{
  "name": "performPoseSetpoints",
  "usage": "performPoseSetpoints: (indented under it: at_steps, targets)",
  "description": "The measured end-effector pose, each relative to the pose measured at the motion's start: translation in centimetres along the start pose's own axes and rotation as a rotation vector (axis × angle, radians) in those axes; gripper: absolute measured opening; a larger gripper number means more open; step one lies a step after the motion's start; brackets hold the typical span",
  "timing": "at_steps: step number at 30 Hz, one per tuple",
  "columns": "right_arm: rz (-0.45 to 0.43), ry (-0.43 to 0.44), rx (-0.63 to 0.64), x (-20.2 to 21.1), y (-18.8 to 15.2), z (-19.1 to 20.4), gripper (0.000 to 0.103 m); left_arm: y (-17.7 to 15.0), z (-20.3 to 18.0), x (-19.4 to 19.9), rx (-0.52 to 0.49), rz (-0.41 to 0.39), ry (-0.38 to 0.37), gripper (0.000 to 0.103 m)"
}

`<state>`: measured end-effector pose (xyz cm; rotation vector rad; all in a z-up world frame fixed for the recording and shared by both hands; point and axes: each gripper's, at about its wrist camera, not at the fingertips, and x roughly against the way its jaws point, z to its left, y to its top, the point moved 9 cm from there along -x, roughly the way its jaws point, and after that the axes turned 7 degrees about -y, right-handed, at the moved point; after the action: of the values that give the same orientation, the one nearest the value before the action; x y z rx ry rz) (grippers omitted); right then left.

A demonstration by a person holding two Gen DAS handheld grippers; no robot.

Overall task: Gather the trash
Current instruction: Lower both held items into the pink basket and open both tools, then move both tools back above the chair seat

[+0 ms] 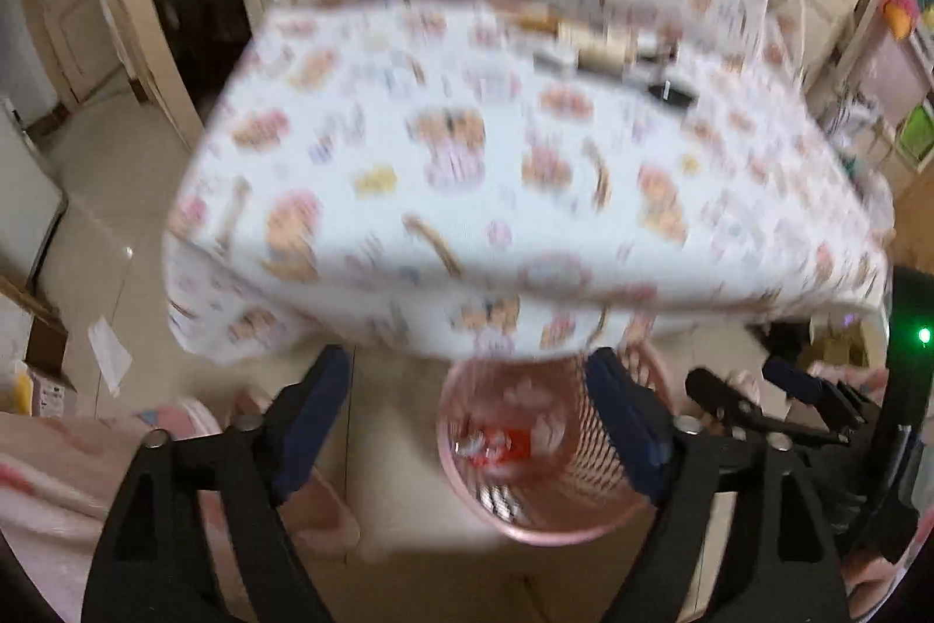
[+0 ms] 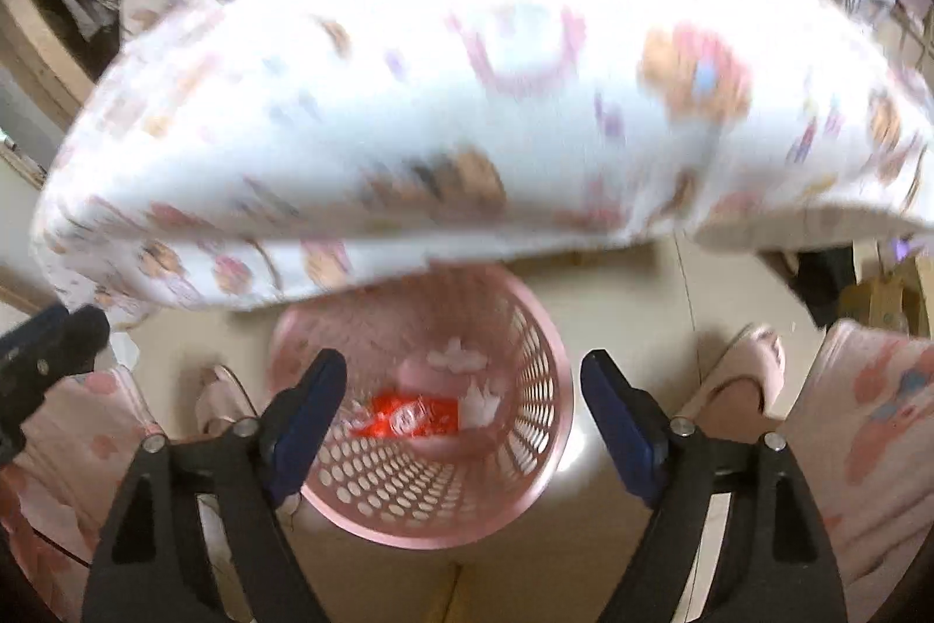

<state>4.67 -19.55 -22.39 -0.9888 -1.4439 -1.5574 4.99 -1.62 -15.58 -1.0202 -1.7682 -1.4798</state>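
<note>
Both grippers hang over a pink mesh bin (image 2: 513, 348) on the tiled floor (image 2: 630, 319), just in front of a table draped in a cartoon-print cloth (image 1: 467, 167). The left gripper (image 1: 467, 418) has its jaws spread wide with nothing between the pads, only floor and the bin's left side showing through the gap. Same for the right gripper (image 2: 464, 410): jaws wide apart, empty, pointing almost straight into the bin.

The trash is in the bin already. A red wrapper (image 2: 408, 416) lies at the bottom with some whitish scraps (image 2: 461, 357) next to it; they're too blurry to tell what they are. From the left view the bin (image 1: 560, 524) sits right of centre, with the wrapper (image 1: 496, 445) inside.

On the far side of the table there are a few long items (image 1: 601, 54), too smeared to name. A white slip of paper (image 1: 108, 351) lies on the floor off to the left. Pink patterned fabric (image 2: 864, 424) shows at the near edges.
</note>
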Motion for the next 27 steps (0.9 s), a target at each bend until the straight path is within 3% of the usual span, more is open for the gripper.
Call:
performPoseSetpoints:
  at_steps: [6, 8, 11, 15, 20, 27]
  targets:
    - [-0.173, 0.015, 0.045, 5.3, 2.4, 0.4, 0.097, 2.6, -0.1, 4.0, -0.048, -0.149, 0.052, 0.09]
    - [-0.238, 0.005, 0.054, 7.2, 3.5, 0.2, 0.101, 3.4, -0.2, 5.4, -0.059, -0.185, 0.028, 0.09]
    - [-0.282, 0.024, 0.061, 9.2, 5.2, 0.0, 0.101, 5.4, -0.7, 7.4, -0.061, -0.235, 0.006, 0.095]
    - [-0.352, 0.05, 0.09, 12.2, 8.4, -0.1, 0.103, 8.6, -1.5, 9.5, -0.093, -0.297, 0.033, 0.102]
    - [-0.424, 0.097, 0.13, 15.5, 13.2, 0.0, 0.103, 12.0, -1.7, 9.4, -0.146, -0.304, 0.066, 0.102]
    - [-0.435, 0.082, 0.2, 14.1, 17.0, 0.3, 0.103, 14.7, -1.4, 5.0, -0.092, -0.224, -0.016, 0.102]
